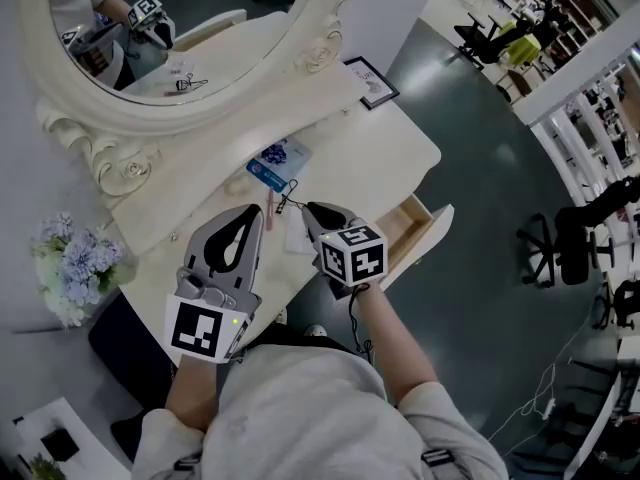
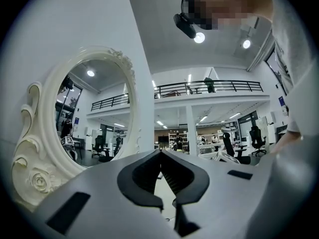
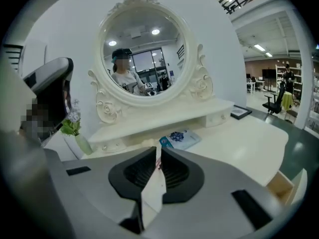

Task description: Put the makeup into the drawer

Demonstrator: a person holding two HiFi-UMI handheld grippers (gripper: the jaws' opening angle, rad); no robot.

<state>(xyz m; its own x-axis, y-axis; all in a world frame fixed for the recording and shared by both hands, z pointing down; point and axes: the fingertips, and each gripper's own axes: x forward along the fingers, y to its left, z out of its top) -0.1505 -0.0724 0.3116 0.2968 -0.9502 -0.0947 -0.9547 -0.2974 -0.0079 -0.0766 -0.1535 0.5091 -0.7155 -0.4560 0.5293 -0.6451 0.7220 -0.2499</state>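
Observation:
My right gripper (image 3: 158,154) is shut on a flat white makeup sachet (image 3: 151,190), which hangs back between its jaws. In the head view the right gripper (image 1: 311,209) is over the front of the cream vanity table (image 1: 390,158), just left of the open drawer (image 1: 421,226). The sachet's white edge (image 1: 297,234) shows beside it. A blue-and-white packet (image 1: 279,162) and a thin pink stick (image 1: 269,209) lie on the tabletop ahead. My left gripper (image 1: 251,212) hovers to the left of the stick. Its jaws (image 2: 160,154) are shut with nothing between them.
An oval mirror (image 1: 180,38) on a raised shelf backs the table. A small picture frame (image 1: 370,81) lies at the far right corner. A vase of pale flowers (image 1: 74,266) stands at the left end. A small binder clip (image 1: 287,205) lies beside the pink stick.

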